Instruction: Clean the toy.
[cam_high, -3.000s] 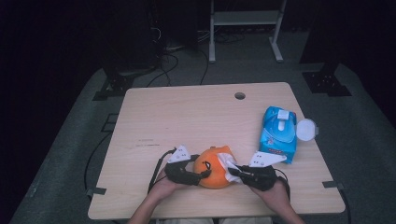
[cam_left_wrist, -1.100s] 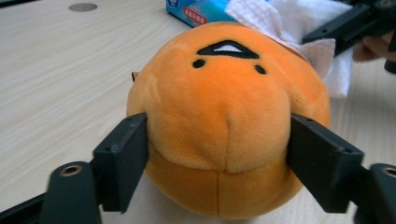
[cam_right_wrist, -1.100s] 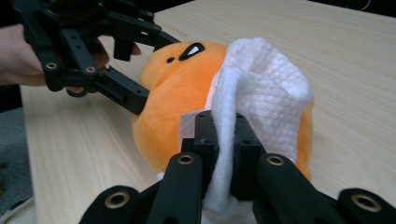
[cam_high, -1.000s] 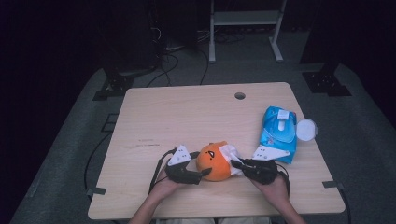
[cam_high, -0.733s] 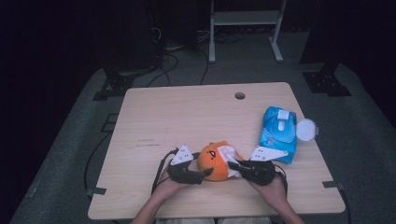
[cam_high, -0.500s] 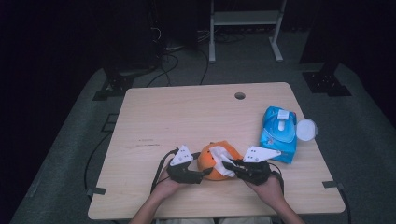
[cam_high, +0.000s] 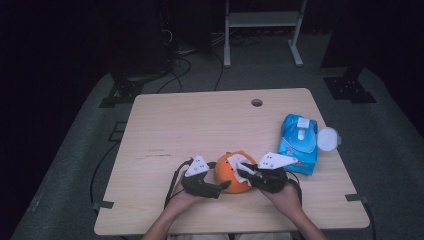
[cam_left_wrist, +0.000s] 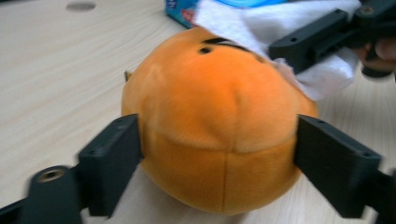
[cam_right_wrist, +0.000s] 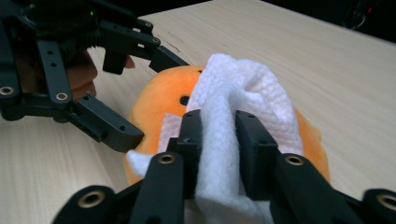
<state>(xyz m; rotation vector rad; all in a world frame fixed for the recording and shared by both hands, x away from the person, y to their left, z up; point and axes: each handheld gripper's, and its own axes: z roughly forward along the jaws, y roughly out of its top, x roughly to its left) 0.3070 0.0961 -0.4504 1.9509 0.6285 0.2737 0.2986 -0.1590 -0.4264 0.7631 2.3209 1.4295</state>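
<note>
A round orange plush toy (cam_high: 231, 179) (cam_left_wrist: 215, 121) rests on the table near the front edge. My left gripper (cam_high: 222, 186) (cam_left_wrist: 217, 158) is shut on it, one jaw pressed against each side. My right gripper (cam_high: 245, 172) (cam_right_wrist: 219, 135) is shut on a white wipe (cam_high: 239, 162) (cam_right_wrist: 233, 88) that lies over the top of the toy (cam_right_wrist: 161, 100). In the left gripper view the wipe (cam_left_wrist: 280, 23) drapes over the toy's far right side under the right gripper (cam_left_wrist: 317, 39). In the right gripper view the left gripper (cam_right_wrist: 140, 93) clasps the toy from the left.
A blue pack of wipes (cam_high: 299, 142) (cam_left_wrist: 182, 9) lies at the right of the wooden table (cam_high: 200, 125), its white lid (cam_high: 328, 138) flipped open. A cable hole (cam_high: 257, 102) is near the far edge. Dark floor and a metal stand surround the table.
My right gripper has moved left with the wipe, from the toy's right side onto its top. The left gripper has kept its hold on the toy, which turned slightly.
</note>
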